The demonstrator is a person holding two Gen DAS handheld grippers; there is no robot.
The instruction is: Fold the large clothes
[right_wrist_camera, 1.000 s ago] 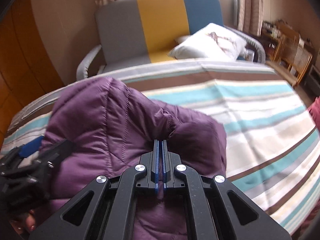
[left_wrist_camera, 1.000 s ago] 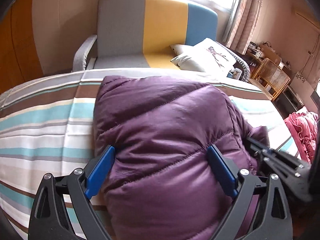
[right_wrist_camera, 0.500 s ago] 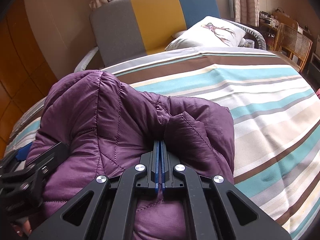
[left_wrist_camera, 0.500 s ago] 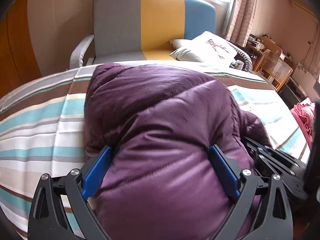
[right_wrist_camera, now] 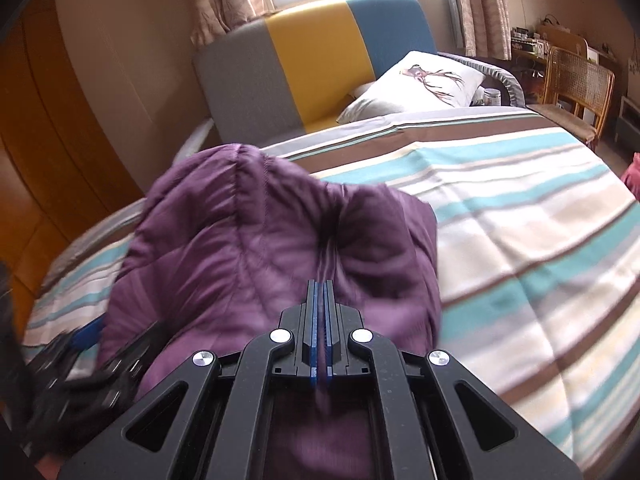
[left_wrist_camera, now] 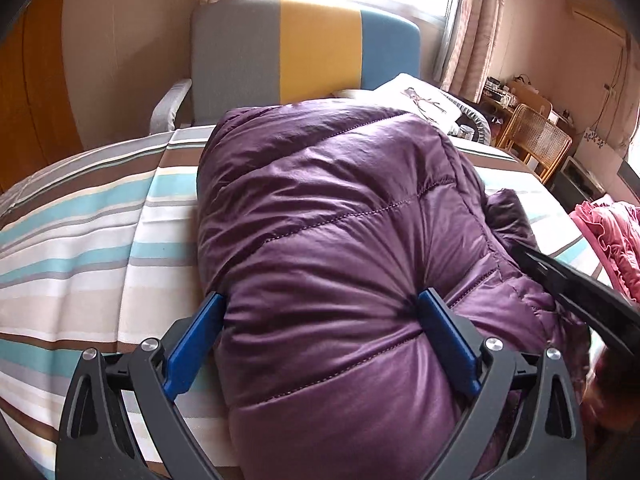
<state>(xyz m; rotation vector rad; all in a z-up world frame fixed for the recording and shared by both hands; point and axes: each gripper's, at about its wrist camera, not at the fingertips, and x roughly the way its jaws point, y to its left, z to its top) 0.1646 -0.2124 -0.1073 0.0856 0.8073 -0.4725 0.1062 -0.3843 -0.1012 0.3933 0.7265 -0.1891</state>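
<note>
A purple quilted down jacket (left_wrist_camera: 332, 232) lies bunched in a thick fold on the striped bed cover (left_wrist_camera: 80, 240). My left gripper (left_wrist_camera: 320, 336) stands wide, its blue pads on either side of the near bulge of the jacket, pressing into it. My right gripper (right_wrist_camera: 320, 320) is shut on a pinch of the jacket's right edge (right_wrist_camera: 280, 240), which shows blurred in the right wrist view. The right gripper's black frame (left_wrist_camera: 580, 292) shows at the right of the left wrist view. The left gripper (right_wrist_camera: 80, 344) shows blurred at the lower left of the right wrist view.
A grey, yellow and blue sofa (left_wrist_camera: 304, 48) with a white pillow (right_wrist_camera: 420, 80) stands beyond the bed. A rattan chair (right_wrist_camera: 576, 80) is at the far right. Pink-red clothing (left_wrist_camera: 608, 240) lies at the bed's right side. A wooden wardrobe (right_wrist_camera: 48, 120) stands on the left.
Both grippers have pushed forward with the jacket's near part, which has rolled up and over toward the sofa. The right view is now motion-blurred.
</note>
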